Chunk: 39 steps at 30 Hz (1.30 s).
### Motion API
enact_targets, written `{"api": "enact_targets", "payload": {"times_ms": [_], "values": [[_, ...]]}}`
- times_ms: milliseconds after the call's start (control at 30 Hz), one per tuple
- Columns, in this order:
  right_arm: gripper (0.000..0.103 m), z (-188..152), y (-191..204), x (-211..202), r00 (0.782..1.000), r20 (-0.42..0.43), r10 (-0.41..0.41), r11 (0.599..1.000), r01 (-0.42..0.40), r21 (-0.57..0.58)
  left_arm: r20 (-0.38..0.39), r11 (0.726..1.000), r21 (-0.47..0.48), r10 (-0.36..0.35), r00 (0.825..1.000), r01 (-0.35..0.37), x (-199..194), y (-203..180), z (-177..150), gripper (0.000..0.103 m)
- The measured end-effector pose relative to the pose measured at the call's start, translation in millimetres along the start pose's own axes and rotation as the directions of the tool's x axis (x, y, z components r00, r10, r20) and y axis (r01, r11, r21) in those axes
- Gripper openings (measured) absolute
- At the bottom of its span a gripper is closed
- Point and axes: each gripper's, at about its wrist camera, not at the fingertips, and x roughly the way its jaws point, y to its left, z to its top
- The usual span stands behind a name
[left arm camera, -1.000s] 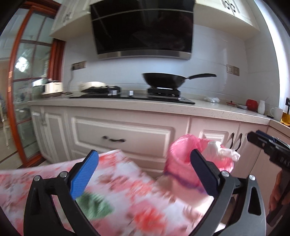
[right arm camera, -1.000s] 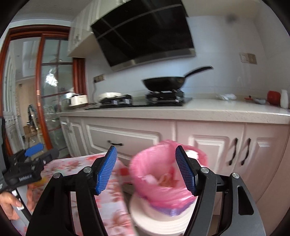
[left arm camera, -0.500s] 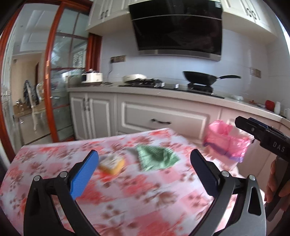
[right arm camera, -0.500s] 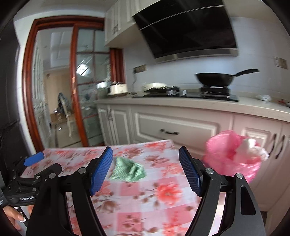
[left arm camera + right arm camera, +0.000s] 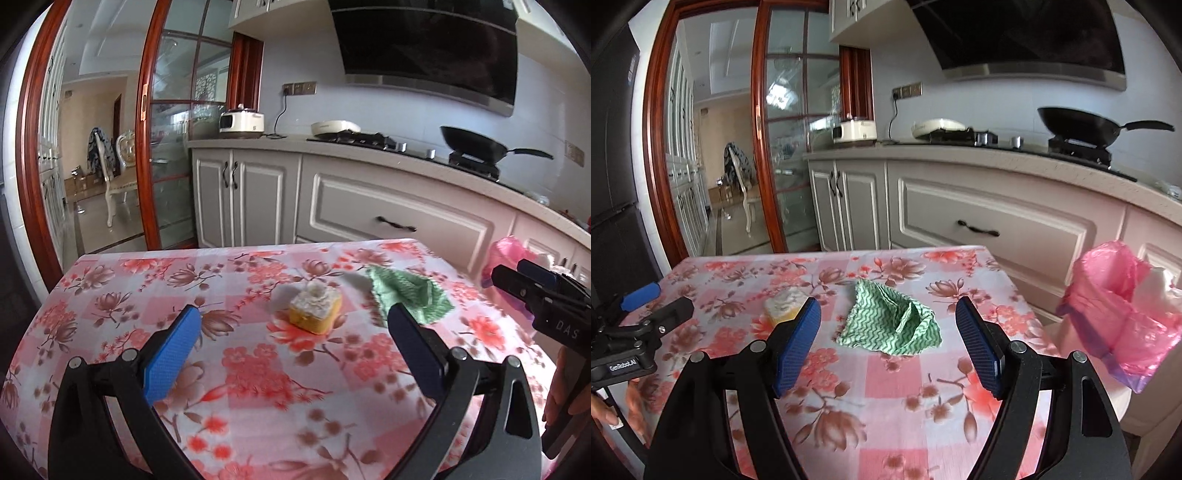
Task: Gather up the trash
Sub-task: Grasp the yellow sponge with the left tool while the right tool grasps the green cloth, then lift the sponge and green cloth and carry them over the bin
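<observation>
A yellow sponge (image 5: 314, 308) topped with a white wad lies mid-table on the floral tablecloth (image 5: 147, 295). My left gripper (image 5: 293, 313) hovers open just short of it, nothing between its fingers. A crumpled green wavy cloth (image 5: 890, 321) lies to the sponge's right, and my right gripper (image 5: 887, 305) stands open in front of it, apart from it. The pink-lined trash bin (image 5: 1123, 314), with white paper in it, stands off the table's right edge. In the right wrist view the sponge (image 5: 785, 304) sits left of the cloth. The cloth (image 5: 410, 293) also shows in the left wrist view.
Grey kitchen cabinets (image 5: 990, 229) run behind the table, with a black wok (image 5: 1078, 127) on the hob and a white cooker (image 5: 854, 130) on the counter. A glass door in a red-brown frame (image 5: 761, 147) stands at the left. A hand (image 5: 569, 391) holds the right gripper.
Both views have swung left, away from the pink bin and onto the table. The sponge and green cloth have come in front of the open jaws, and the bin has slid to the right edge.
</observation>
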Motion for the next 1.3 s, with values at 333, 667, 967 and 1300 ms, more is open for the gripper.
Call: {"api": "enact_targets", "payload": {"times_ms": [333,667,967,1300], "values": [[0.075,2,-9,89,0.988,-0.154,0.025,0.999,-0.028,-0.018,-0.138,0.998,0.013,0.056,0.989,-0.054,86,-9,9,0.098],[0.08,3,-14,151,0.95,-0.307,0.054,0.997,-0.069,-0.037,-0.275,0.994,0.095,0.075,0.959,-0.05,154,-26,11,0.098],[0.074,-8,-5,174,0.907,-0.421,0.026,0.992,-0.075,-0.101,-0.341,0.994,0.101,0.076,0.937,-0.044,183,-31,11,0.091],[0.028,-12,-8,162,0.902,-0.431,0.031,0.987,-0.095,-0.13,-0.407,0.997,0.066,-0.008,0.913,0.039,189,-36,3,0.054]]}}
